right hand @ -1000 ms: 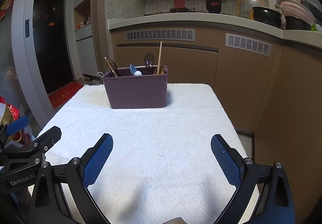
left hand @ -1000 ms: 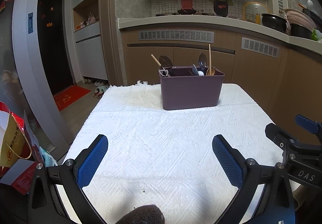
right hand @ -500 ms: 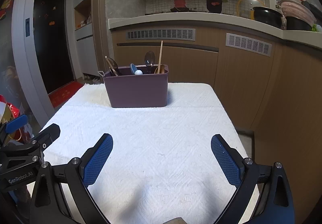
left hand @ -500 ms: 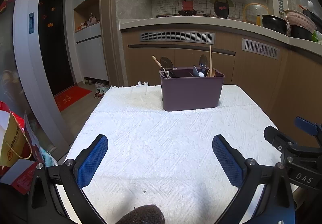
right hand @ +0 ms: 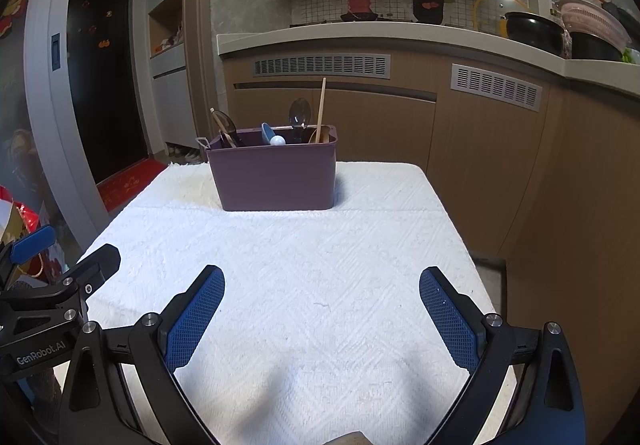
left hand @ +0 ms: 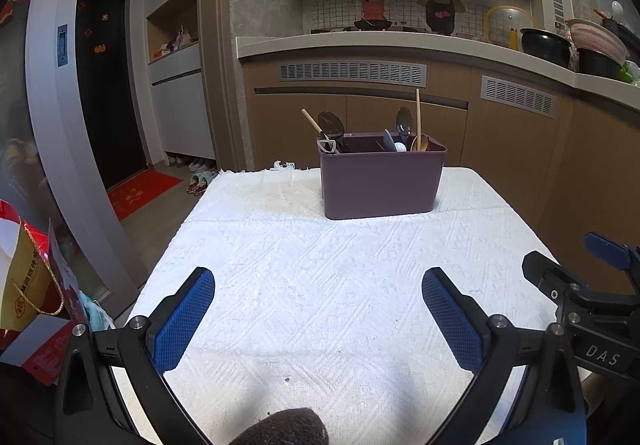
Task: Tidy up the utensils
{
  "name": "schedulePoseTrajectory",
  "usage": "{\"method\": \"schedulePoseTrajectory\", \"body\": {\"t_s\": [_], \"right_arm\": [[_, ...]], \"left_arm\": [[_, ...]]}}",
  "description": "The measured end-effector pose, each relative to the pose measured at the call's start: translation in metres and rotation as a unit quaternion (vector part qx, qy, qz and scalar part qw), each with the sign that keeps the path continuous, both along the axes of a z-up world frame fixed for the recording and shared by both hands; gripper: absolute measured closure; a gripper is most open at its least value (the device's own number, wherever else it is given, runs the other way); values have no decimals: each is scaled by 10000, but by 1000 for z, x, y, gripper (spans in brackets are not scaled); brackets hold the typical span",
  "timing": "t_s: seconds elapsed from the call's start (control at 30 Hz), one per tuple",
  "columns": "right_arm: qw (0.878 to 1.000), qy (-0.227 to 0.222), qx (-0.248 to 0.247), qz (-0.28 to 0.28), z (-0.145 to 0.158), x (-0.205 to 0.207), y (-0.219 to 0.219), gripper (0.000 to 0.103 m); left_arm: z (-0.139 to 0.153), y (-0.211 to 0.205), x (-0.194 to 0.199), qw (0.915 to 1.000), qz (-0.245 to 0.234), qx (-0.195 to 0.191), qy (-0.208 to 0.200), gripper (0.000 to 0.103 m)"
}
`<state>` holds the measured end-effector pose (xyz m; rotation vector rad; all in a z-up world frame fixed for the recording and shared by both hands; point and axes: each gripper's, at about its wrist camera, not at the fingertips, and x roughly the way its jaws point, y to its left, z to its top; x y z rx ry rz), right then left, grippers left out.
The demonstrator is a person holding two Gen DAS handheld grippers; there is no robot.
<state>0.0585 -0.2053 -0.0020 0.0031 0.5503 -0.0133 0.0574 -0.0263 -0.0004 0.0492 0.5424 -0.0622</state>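
A purple utensil bin (left hand: 380, 181) (right hand: 276, 177) stands at the far end of the table on a white textured cloth (left hand: 320, 277) (right hand: 312, 265). Several utensils stick up out of it: dark spoons, a wooden-handled spoon (left hand: 418, 125) (right hand: 321, 111), a pale blue spoon (right hand: 267, 133). My left gripper (left hand: 318, 309) hovers open over the near part of the cloth, empty. My right gripper (right hand: 322, 311) is also open and empty, level with it. Each gripper shows at the edge of the other's view.
A kitchen counter (left hand: 400, 45) with cabinets runs behind the table, with pots (right hand: 532, 29) at its right end. Left of the table are a dark door (left hand: 108, 77), a red mat (left hand: 140, 193) and a red and yellow gift bag (left hand: 28, 285).
Both views have tilted up slightly, so the bin sits a little lower in the frames. Both grippers stay open and empty.
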Motion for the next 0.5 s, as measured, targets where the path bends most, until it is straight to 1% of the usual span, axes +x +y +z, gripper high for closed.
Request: {"method": "schedulePoseTrajectory", "body": {"t_s": [0.5], "right_arm": [[10000,19,18,2,-1,1,0,5]], "left_arm": [[-1,0,0,10000,-9,-8,15,0]]}}
